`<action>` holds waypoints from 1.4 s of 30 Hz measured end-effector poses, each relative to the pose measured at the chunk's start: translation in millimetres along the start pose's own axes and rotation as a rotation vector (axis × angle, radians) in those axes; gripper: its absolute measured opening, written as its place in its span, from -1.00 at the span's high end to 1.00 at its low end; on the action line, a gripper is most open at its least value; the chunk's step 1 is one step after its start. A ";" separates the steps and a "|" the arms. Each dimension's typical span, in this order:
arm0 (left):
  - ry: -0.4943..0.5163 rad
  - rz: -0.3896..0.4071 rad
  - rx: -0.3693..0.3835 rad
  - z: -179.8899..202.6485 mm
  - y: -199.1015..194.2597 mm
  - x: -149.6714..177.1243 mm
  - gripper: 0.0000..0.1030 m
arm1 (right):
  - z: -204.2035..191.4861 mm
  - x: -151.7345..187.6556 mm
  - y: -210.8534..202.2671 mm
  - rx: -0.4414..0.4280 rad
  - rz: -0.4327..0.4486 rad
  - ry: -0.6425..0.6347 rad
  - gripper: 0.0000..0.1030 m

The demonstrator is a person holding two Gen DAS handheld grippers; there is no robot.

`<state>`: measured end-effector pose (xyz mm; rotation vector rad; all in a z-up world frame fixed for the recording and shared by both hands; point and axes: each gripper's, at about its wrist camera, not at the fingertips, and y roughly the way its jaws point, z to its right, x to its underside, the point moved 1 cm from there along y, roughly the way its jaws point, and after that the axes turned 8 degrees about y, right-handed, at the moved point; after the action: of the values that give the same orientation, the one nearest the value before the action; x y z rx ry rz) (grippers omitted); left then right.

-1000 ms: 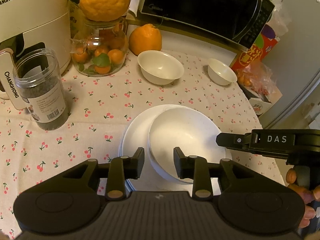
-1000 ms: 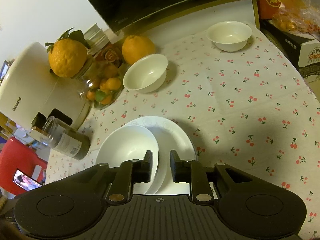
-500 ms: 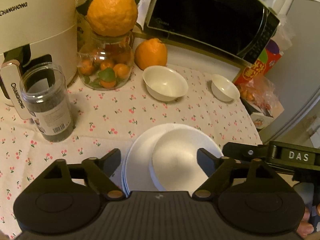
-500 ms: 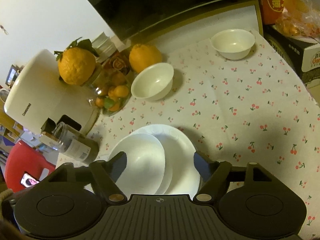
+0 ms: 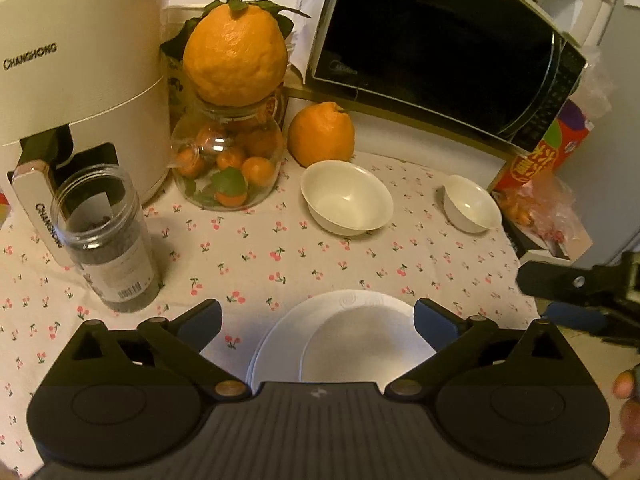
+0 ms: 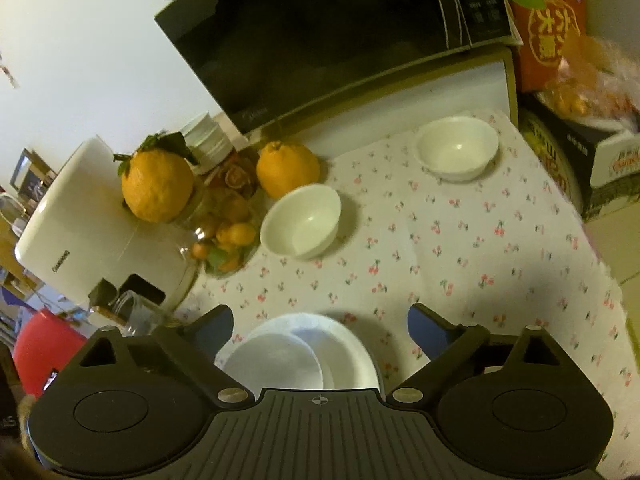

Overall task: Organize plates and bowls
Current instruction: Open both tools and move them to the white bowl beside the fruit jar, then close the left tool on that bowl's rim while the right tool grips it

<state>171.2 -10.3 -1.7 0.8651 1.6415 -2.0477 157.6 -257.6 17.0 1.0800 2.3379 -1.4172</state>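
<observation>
Landmark: the white plate stack (image 5: 280,344) sitting at the near edge of the bench (image 5: 300,256), which is wearing a cherry-print cloth.

Left tongs (image 5: 318,318): spread wide, gripping nothing, hanging above the plate stack with one finger on each side of it and touching neither. Right tongs (image 6: 320,326): likewise spread wide and empty, hanging over the same stack from the opposite angle. Part of the right tool's black body is showing at the right edge of the left wrist view.

A smaller white plate (image 5: 364,348) is lying on top of the stack, off-centre, so a crescent of the larger plate below is showing beyond it.

Beyond the plate stack, well apart from it, a medium bowl (image 5: 347,203) is standing upright on the cloth. A small bowl (image 5: 472,203) is standing upright farther off, to the right of the medium bowl, near the bench's far right corner. Both are looking empty.

Other items, all beyond the stack:
- loose orange (image 5: 321,133), just behind the medium bowl
- glass jar (image 5: 227,162) of small citrus, a large orange (image 5: 236,56) sitting on its mouth
- clear canister (image 5: 106,238) with dark contents, to the stack's left
- cream appliance (image 5: 76,76) marked CHANGHONG, behind the canister
- microwave (image 5: 444,44) along the back
</observation>
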 end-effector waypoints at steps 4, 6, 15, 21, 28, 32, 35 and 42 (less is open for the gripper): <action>0.021 -0.013 -0.025 6.7 8.1 -7.6 -0.99 | -7.2 -15.4 -0.8 0.007 -0.002 -0.042 -0.86; 0.029 -0.012 -0.040 9.0 11.3 -13.0 -0.99 | -8.5 -23.3 1.0 0.008 -0.007 -0.053 -0.87; -0.027 -0.006 -0.052 7.8 37.0 -44.1 -0.99 | -5.2 -55.0 33.3 0.030 -0.058 -0.067 -0.88; -0.120 0.011 -0.064 -7.9 69.4 -48.8 -0.98 | 12.0 -63.9 72.5 0.019 -0.097 0.017 -0.88; -0.137 0.009 -0.042 -16.2 120.8 -50.8 -0.81 | 27.3 -66.2 128.4 0.037 -0.136 0.081 -0.88; -0.136 0.045 -0.009 -21.4 134.8 -52.6 -0.64 | 34.4 -68.1 151.7 0.000 -0.098 0.110 -0.88; -0.141 0.067 0.032 -26.9 142.4 -52.9 -0.36 | 42.5 -70.8 165.4 -0.033 -0.058 0.159 -0.87; -0.196 0.012 0.064 -35.9 153.0 -55.1 0.01 | 41.9 -70.6 190.3 -0.079 -0.044 0.195 -0.71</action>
<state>316.9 -18.4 -81.8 0.6685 1.4699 -2.1132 328.4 -274.6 -99.2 1.2008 2.5424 -1.2739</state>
